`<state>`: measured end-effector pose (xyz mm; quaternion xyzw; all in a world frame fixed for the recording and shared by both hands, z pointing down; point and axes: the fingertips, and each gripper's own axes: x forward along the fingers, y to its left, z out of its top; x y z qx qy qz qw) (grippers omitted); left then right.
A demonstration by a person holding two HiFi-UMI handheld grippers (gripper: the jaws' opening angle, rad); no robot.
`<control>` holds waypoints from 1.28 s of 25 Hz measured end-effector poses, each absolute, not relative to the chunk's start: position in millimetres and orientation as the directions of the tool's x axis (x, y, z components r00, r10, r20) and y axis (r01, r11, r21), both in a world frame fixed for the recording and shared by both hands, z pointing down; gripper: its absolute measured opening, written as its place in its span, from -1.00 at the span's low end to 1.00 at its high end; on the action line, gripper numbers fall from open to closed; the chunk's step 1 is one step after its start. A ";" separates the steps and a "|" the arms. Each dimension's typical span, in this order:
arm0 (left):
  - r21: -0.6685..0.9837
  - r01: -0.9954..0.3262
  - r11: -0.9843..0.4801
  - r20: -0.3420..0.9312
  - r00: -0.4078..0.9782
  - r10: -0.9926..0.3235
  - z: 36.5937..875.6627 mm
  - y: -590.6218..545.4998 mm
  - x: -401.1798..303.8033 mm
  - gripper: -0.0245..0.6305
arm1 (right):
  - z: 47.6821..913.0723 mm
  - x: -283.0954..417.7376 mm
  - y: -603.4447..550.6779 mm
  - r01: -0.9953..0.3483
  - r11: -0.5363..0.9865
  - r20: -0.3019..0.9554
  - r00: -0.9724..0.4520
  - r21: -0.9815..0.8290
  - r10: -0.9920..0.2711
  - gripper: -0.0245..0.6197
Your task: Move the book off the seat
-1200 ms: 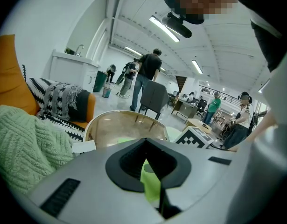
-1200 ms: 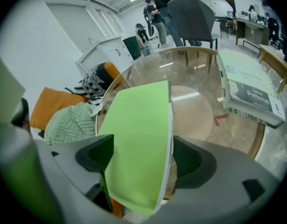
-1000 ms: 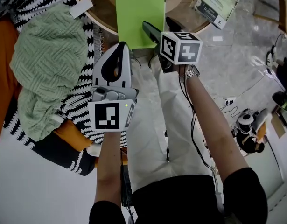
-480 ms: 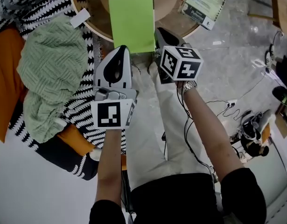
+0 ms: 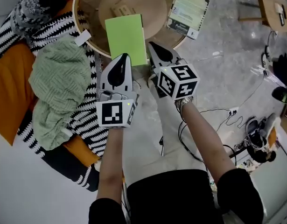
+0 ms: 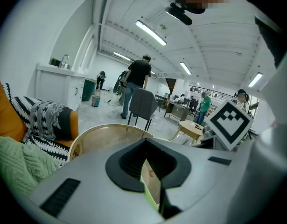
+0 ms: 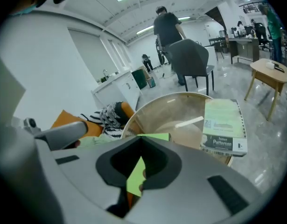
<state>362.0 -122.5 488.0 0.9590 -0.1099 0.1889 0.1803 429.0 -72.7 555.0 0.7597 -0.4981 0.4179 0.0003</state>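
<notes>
Left gripper and just-closed right gripper clamp jaws on book, covering its gripped edges.

The only print that can be read is the name "Patterson", in pale letters on a dark band low on the pale green paperback lying on the round wooden worktop, the other lines being too small.

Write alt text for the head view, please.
The left gripper and right gripper each clamp the near edge of a green book over a round table; the right one's jaws have just closed on it. A second book overhangs the table's right edge, and a green knit blanket lies at the picture's left.
</notes>
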 end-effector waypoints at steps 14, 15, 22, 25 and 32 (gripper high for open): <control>0.285 -0.246 -0.927 0.233 0.955 -0.182 344.7 -117.0 381.5 -0.90 | 344.0 442.1 -61.7 -0.871 -0.455 0.277 0.398 -0.186 -0.875 -0.88; 0.270 -0.248 -0.931 0.225 0.956 -0.189 332.7 -117.0 382.2 -0.90 | 328.8 443.6 -61.6 -0.869 -0.459 0.250 0.411 -0.182 -0.877 -0.88; 0.189 -0.266 -0.945 0.194 0.954 -0.229 244.4 -118.1 372.3 -0.90 | 231.2 434.7 -68.4 -0.884 -0.424 0.165 0.397 -0.195 -0.903 -0.88; 0.162 -0.294 -0.942 0.178 0.948 -0.266 206.7 -125.0 364.5 -0.90 | 187.2 432.4 -71.1 -0.895 -0.411 0.122 0.394 -0.176 -0.911 -0.88; 0.123 -0.335 -0.934 0.099 0.941 -0.325 126.5 -136.8 355.7 -0.90 | 99.1 428.5 -76.0 -0.908 -0.376 0.002 0.382 -0.182 -0.924 -0.88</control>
